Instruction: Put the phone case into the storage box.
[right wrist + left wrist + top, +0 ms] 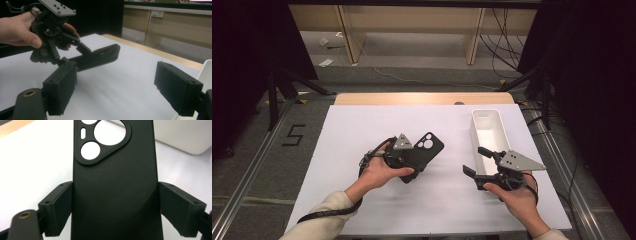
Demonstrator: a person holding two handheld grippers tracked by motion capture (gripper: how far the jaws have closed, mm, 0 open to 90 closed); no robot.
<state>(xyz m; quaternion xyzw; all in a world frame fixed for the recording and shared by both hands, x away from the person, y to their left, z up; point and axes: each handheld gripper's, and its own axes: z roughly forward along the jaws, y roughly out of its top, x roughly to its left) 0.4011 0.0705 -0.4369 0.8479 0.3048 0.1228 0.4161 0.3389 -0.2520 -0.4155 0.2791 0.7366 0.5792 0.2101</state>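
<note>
Two tools are over the white worktop (362, 210) in the high view. We have the left tool (412, 160) clamped on a black phone case (424, 150) just left of frame centre; the left gripper view shows both pads pressed against the long edges of the case (115, 182), its camera cut-out toward the top of that frame. In the right gripper view the case (100, 56) sits in the upper left, tilted, its free end raised clear of the worktop. The right tool (477, 162) stands at lower right of the high view, jaws wide apart with nothing between them, beside the near end of the white rectangular tray (489, 132).

Risks as we judge them:
- The grip is on the two thin edges only, near one end. A soft case could bow or twist out between the pads if we squeeze harder or swing quickly.
- Most of the case overhangs the pads, so a tap against the tray rim could lever it loose.
- The tray looks narrow; entering it at this tilt, the case may catch on a wall and rest askew.
- The right tool is near the tray's end, so the two tools could collide on approach.
</note>
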